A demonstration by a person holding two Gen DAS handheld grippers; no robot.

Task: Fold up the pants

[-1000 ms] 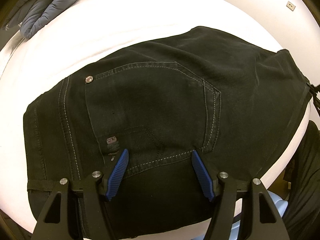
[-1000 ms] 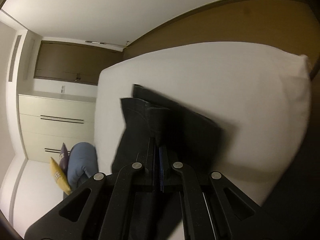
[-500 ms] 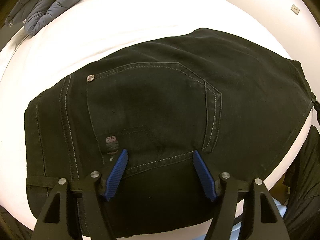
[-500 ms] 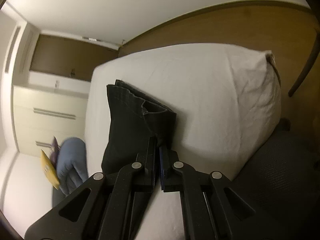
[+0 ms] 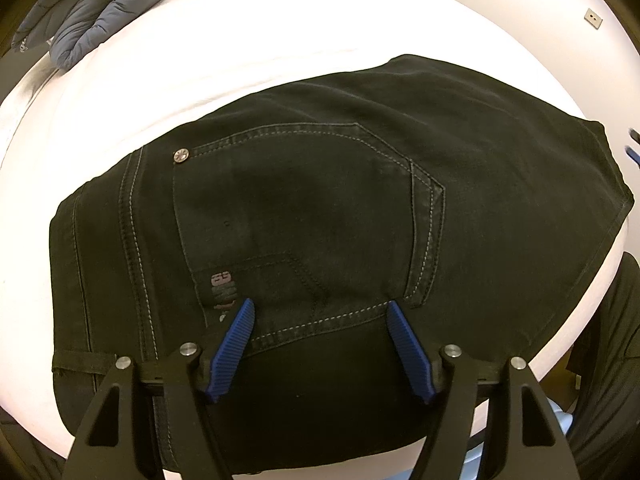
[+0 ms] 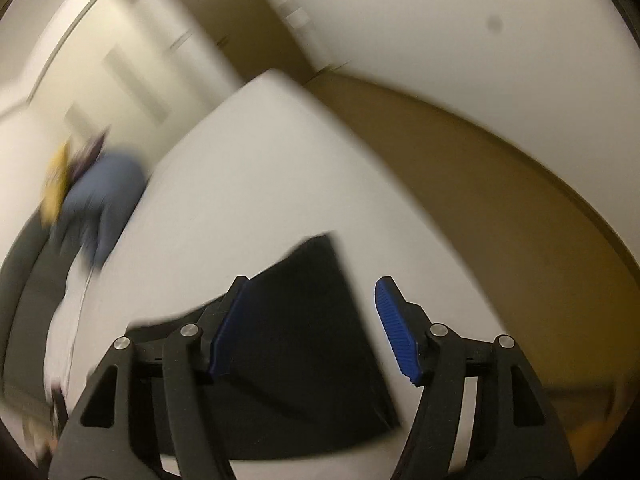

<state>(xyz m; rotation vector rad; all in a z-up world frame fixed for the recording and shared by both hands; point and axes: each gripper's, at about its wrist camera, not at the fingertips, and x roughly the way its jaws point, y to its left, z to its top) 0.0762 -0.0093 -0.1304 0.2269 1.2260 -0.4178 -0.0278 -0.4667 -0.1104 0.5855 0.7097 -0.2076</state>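
The black pants lie folded flat on the white bed, back pocket facing up. My left gripper is open just above the pocket's lower seam, holding nothing. In the blurred right wrist view the pants show as a dark folded block on the bed. My right gripper is open over the pants' end, its blue pads apart and empty.
A grey-blue puffy jacket lies at the bed's far left corner; it shows blurred in the right wrist view next to something yellow. A wooden headboard runs along the bed's right side.
My right gripper has let go of the pants' edge, opened, and swung up and back fast. The pants' right end has dropped flat. My left gripper has barely moved.
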